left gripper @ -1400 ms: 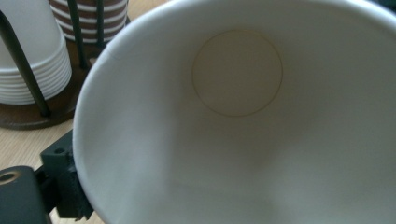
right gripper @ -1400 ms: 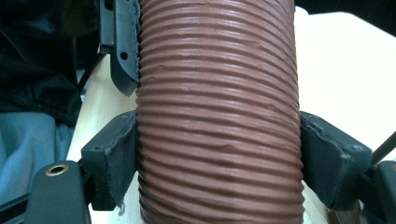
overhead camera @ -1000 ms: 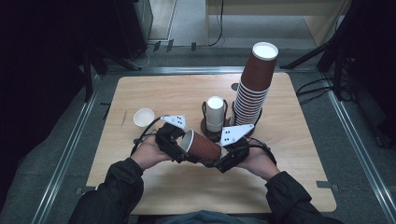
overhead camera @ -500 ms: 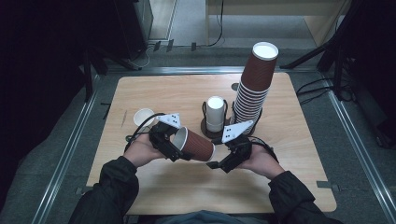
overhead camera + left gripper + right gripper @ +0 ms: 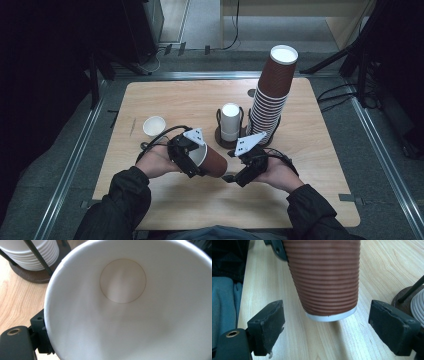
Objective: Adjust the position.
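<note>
A brown ribbed paper cup (image 5: 214, 161) lies sideways above the table's front middle, its base pointing right. My left gripper (image 5: 191, 159) is shut on the cup's rim; the left gripper view looks into its white inside (image 5: 122, 315), with one black jaw at the lower left. My right gripper (image 5: 234, 176) sits at the cup's base. In the right gripper view its jaws have just been opening and now stand wide apart. The cup's base (image 5: 329, 312) is between the pads (image 5: 268, 322) with a gap on each side.
A tall leaning stack of brown cups (image 5: 274, 90) stands at the back right. A stack of white cups in a dark wire holder (image 5: 230, 120) is just behind my hands. A small white cup (image 5: 154, 125) stands to the left. Bare wood (image 5: 200, 205) lies in front.
Both hands have hardly shifted. The cup stays in my left gripper, and the right gripper stays at its base.
</note>
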A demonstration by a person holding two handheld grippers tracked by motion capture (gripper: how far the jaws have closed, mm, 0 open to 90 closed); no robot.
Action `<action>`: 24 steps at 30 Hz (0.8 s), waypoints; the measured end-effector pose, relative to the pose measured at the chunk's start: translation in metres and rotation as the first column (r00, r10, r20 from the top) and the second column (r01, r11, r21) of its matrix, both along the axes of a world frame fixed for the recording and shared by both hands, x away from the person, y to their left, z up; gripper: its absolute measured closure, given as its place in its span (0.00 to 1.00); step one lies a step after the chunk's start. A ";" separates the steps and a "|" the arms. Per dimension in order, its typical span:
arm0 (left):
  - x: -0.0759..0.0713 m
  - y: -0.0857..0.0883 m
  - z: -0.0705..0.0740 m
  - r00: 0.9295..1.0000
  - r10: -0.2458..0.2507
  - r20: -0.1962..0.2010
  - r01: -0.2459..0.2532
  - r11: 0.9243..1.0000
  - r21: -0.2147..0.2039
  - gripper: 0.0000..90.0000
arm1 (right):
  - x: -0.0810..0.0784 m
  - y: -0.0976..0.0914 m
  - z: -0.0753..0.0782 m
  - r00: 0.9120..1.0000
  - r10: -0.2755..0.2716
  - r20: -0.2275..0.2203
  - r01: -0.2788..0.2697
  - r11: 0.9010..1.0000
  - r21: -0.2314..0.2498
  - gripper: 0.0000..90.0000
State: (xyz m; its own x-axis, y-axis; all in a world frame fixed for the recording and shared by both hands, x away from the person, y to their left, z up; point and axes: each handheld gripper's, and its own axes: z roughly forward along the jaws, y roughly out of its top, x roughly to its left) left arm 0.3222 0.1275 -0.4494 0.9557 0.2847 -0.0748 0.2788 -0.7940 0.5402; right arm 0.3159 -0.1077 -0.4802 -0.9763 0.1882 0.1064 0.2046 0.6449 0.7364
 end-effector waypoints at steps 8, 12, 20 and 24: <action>-0.003 -0.012 -0.001 0.999 -0.053 -0.002 0.053 0.999 0.004 0.09 | -0.001 0.008 -0.005 1.000 0.030 0.007 -0.029 0.999 -0.017 0.15; -0.005 -0.017 0.000 0.997 -0.081 -0.004 0.081 0.997 -0.005 0.09 | -0.003 0.014 -0.008 0.999 0.048 0.007 -0.048 0.998 -0.033 0.15; -0.011 -0.024 0.001 0.993 -0.116 0.001 0.116 0.993 -0.001 0.09 | -0.006 0.020 -0.010 0.997 0.074 0.010 -0.074 0.997 -0.035 0.18; -0.010 -0.025 0.000 0.993 -0.116 -0.006 0.116 0.993 0.006 0.09 | -0.008 0.021 -0.010 0.995 0.094 0.012 -0.094 0.995 -0.040 0.22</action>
